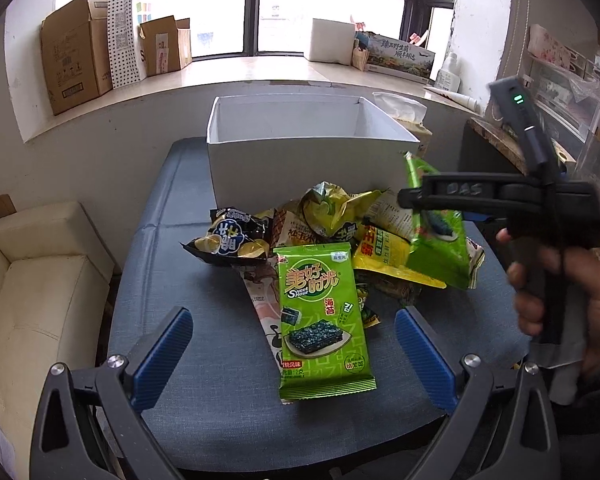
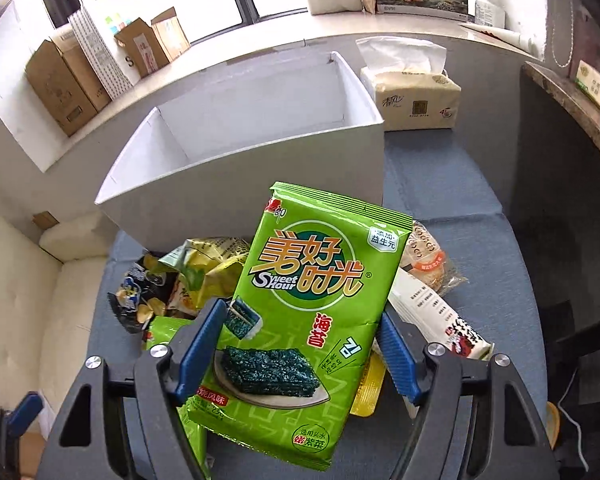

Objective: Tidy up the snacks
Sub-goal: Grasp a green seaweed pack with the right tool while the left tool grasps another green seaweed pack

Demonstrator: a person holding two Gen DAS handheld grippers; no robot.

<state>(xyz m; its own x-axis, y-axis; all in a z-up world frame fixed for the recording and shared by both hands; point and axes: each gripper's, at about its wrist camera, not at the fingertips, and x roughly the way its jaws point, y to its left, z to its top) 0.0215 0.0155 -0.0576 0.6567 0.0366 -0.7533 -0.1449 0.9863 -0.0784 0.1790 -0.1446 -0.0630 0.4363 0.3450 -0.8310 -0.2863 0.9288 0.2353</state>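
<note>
A pile of snack bags [image 1: 328,220] lies on the blue cushion [image 1: 220,380] in front of an open white box [image 1: 300,148]. A green seaweed packet [image 1: 320,320] lies at the pile's near edge, between the fingers of my open left gripper [image 1: 296,356] but short of them. My right gripper [image 2: 300,352] is shut on a second green seaweed packet [image 2: 308,312] and holds it lifted above the pile, short of the white box [image 2: 240,184]. In the left wrist view the right gripper [image 1: 412,196] holds that packet [image 1: 440,240] at right.
A tissue pack [image 2: 412,92] stands right of the box. A black chip bag [image 1: 232,236] lies at the pile's left. A cream sofa [image 1: 32,300] is at left, a dark shelf [image 2: 572,128] at right. Cardboard boxes [image 1: 76,60] line the windowsill.
</note>
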